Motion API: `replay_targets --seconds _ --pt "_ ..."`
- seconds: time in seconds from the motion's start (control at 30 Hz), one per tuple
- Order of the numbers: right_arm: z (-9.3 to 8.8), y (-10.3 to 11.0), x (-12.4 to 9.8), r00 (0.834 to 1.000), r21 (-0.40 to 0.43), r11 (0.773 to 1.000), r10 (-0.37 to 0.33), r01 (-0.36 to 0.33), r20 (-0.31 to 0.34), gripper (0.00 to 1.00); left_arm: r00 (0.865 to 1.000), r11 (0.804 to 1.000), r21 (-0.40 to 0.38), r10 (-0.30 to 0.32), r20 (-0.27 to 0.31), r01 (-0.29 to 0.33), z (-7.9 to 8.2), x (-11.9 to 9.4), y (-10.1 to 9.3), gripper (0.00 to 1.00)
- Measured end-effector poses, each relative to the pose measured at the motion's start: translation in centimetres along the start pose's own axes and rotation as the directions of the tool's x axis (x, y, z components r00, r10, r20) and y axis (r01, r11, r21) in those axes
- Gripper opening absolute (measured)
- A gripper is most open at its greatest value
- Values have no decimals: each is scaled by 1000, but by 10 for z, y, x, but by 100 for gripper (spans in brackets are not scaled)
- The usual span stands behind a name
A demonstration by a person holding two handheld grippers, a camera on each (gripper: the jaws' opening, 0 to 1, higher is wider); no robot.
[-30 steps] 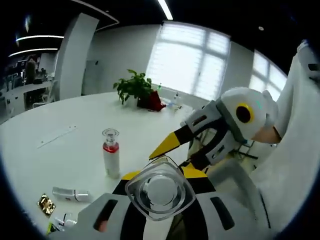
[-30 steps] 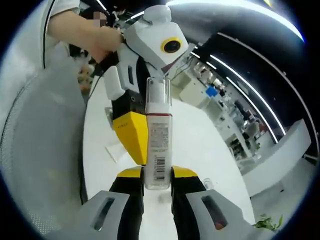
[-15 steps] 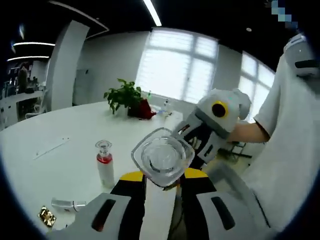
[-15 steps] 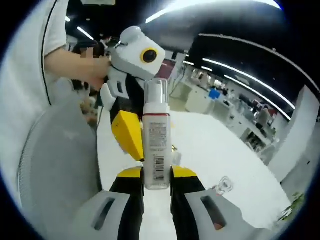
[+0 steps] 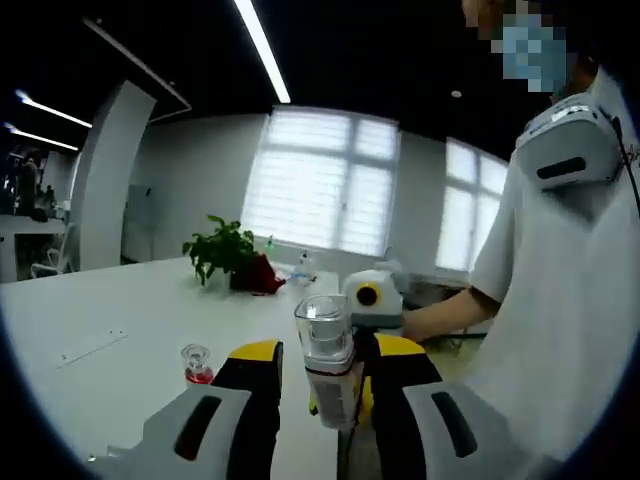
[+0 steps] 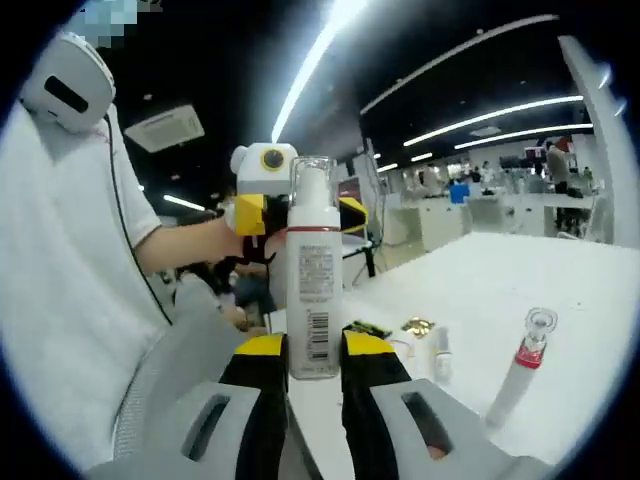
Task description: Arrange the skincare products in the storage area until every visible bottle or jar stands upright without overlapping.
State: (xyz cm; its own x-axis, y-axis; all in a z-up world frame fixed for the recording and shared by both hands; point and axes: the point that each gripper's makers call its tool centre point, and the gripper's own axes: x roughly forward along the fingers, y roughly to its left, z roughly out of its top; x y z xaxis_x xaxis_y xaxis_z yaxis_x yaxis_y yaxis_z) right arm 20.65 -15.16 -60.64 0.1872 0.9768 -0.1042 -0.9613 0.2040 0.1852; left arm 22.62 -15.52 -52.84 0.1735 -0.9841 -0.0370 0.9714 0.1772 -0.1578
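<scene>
We hold a clear pump bottle upright above the tabletop, label with barcode facing the right gripper view, so that it can go down on its base rather than on its side. The right gripper has its yellow-tipped jaws closed to the bottle's width, clamped on its lower body. In the left gripper view a bottle with a clear cap sits between the jaws of the left gripper, which are drawn in close against it (whether this is the same bottle gripped from the other side, we cannot tell). The left gripper also shows behind the bottle in the right gripper view, held in the person's hand.

Further out, a red-collared bottle stands on the tabletop, apart from a small tube and a gold packet lying flat. A potted plant sits well off near the windows. The lying tube looks still to be stood up.
</scene>
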Motion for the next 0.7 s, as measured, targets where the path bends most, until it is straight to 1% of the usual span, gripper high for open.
replay_targets --seconds 0.03,0.13,0.2,0.27,0.33,0.37,0.47,0.53,0.6,0.63,0.7 --pt "0 -2 0 1000 0 1000 -11 11 4 19 1000 1000 16 -7 -15 7 0 2 -2 23" --pt "-1 -1 1 1000 -4 1000 -3 3 3 19 999 999 41 -9 -40 10 0 7 -4 20" --pt "-1 1 1 1000 -6 1000 6 -5 2 19 998 997 76 11 -68 -6 -3 11 -1 20" --pt "-1 0 1 1000 -7 1000 0 0 0 19 998 997 79 10 -62 -5 -1 15 -2 20" --pt "-2 -1 0 1000 -12 1000 -6 6 -7 19 997 996 85 9 -72 -3 -3 17 0 19" --pt "-3 -2 -1 1000 -15 1000 -12 12 -12 19 997 995 99 20 -77 -12 -3 18 2 19" --pt "-6 -4 -2 998 -33 999 -29 27 -54 20 995 993 115 26 -92 -15 -6 22 2 18" --pt "-12 -8 -3 993 -57 997 -50 44 -107 21 995 993 116 13 -97 -2 -8 26 -2 17" --pt "-13 -10 -3 991 -56 997 -55 48 -122 21 995 990 139 12 -100 2 -10 30 -3 16" --pt "-14 -12 -4 989 -59 997 -62 55 -131 21 994 988 154 16 -110 1 -12 32 -2 16" --pt "-16 -13 -5 987 -70 996 -71 61 -145 21 993 989 147 15 -116 3 -13 37 -2 16"
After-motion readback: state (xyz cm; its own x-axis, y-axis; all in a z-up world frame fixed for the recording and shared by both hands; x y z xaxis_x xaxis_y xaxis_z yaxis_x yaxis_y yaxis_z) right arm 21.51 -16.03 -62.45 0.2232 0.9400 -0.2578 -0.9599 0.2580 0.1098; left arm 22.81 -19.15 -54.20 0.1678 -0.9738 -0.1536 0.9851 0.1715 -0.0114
